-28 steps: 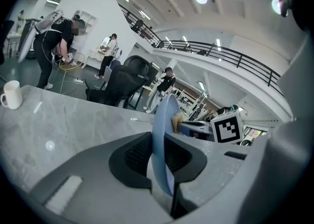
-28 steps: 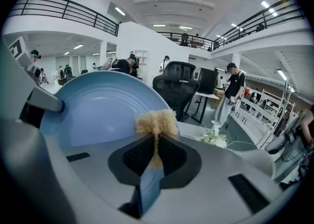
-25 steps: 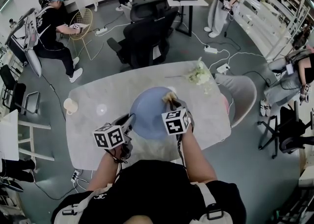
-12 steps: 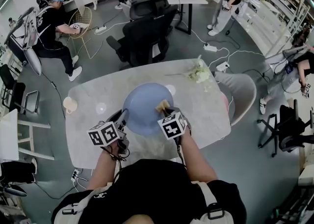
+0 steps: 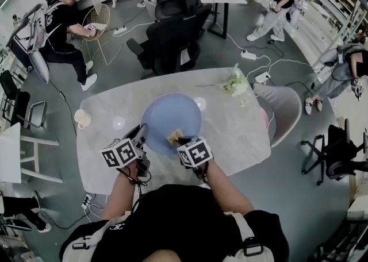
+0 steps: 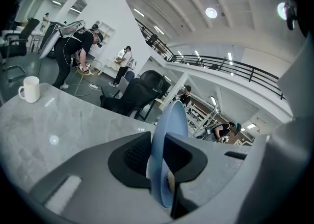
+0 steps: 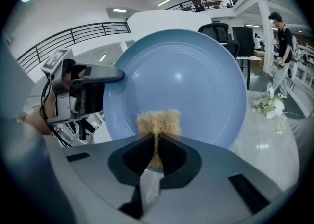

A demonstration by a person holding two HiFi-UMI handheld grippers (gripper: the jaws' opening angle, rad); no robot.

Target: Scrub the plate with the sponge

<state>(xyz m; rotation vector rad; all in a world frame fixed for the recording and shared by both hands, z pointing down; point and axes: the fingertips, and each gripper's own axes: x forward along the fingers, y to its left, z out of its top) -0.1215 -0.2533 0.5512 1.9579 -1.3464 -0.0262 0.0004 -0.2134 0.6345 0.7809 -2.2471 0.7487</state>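
mid-scrub, judging by the contact. pinching the blue plate [image 5: 171,114] by its near-left rim with the left gripper [image 6: 158,166], both jaws pressed onto the edge from either side, seen edge-on in the left gripper view. holding the plate over the marble table [image 5: 236,131], with its face turned toward the right gripper [image 7: 156,156]. impossible to tell about any contact between the far rim and the tabletop. squeezing a tan sponge [image 7: 158,122] between the right jaws, folded tight at the pinch and flaring out beyond the tips. pressing that sponge against the lower part of the plate's inner face, close to the near rim and a little right of the left gripper's hold.

as for progress: plate grasped, sponge grasped, sponge brought onto the surface. no foam, water or dirt visible on the plate, so no way of telling scrubbed parts from unscrubbed ones. looks evenly glossy all over. by judgement, somewhere inside the scrubbing itself rather than at its very start or end. left to do, most likely: working across the centre and the far half of the face, then lifting the sponge away and setting the plate down.

elsewhere on the table, well apart from both grippers: a white mug [image 5: 82,120] near the left edge and a sprig of flowers [image 5: 233,87] toward the far right.
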